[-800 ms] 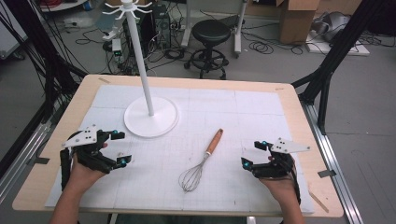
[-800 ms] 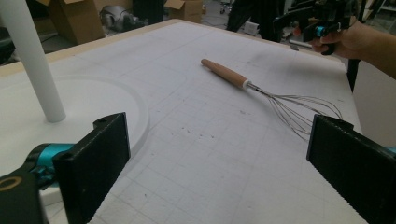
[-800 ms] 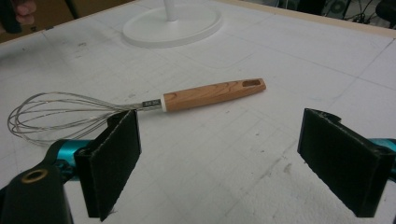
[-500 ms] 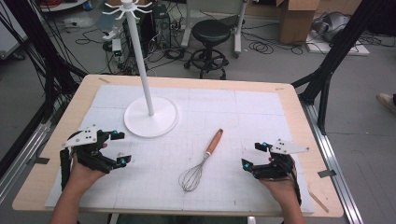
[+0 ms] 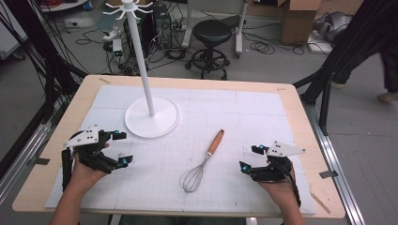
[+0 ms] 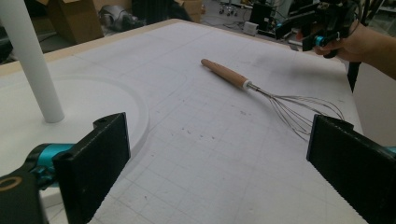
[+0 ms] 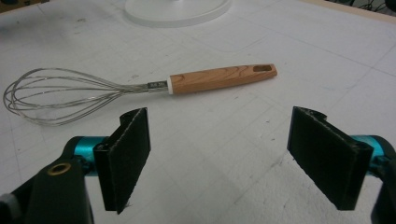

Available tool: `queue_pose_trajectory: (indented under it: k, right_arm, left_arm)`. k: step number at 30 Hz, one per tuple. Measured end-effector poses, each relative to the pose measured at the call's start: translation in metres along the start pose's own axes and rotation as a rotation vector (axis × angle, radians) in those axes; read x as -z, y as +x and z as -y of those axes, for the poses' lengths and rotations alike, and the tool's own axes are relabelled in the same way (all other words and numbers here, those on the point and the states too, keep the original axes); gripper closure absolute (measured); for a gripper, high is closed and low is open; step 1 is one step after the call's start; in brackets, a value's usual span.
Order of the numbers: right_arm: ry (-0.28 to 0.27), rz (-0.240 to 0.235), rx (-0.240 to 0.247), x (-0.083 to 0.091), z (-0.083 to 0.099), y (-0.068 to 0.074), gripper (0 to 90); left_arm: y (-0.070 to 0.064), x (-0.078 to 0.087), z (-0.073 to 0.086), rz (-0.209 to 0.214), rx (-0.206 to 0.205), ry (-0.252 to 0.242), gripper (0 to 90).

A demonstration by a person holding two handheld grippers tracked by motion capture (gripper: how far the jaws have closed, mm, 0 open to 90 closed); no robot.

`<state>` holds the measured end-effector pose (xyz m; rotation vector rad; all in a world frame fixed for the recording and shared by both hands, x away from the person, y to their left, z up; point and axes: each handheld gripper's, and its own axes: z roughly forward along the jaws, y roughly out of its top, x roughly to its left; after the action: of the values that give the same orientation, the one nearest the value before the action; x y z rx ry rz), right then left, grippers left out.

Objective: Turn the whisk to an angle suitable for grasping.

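1. Holding my left gripper (image 5: 121,148) low over the near left part of the bench (image 5: 291,101), I see its jaws spread wide with nothing between them.
2. My right gripper (image 5: 249,158) sits near the right edge, jaws likewise wide apart and empty.
3. Both grippers point inward over the white gridded mat (image 5: 253,117).
4. Between them lies the whisk (image 5: 202,161), flat on the mat, touching neither gripper.
5. Its wire loops (image 7: 51,95) point toward my side, and its wooden handle (image 7: 222,77) angles away to the right.
6. Beyond my left gripper stands a white stand (image 5: 151,115), its round base on the mat and its pole upright, with hooks at the top.
7. In the left gripper view, that base lies just past the jaw on the left.
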<state>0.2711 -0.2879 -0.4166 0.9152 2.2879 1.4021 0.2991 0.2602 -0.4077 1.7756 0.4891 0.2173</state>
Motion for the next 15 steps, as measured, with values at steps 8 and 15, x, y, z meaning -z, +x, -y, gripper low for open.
queue_pose_trajectory:
  k: [8,15]
  right_arm:
    - [0.015,-0.020,-0.015,-0.002,-0.001,0.000,39.1]
    - [0.039,-0.006,-0.007,-0.015,-0.012,0.000,56.9]
  left_arm:
    - [-0.001,-0.002,0.000,-0.004,-0.007,0.019,6.7]
    - [-0.001,-0.001,-0.001,-0.005,-0.005,0.014,6.7]
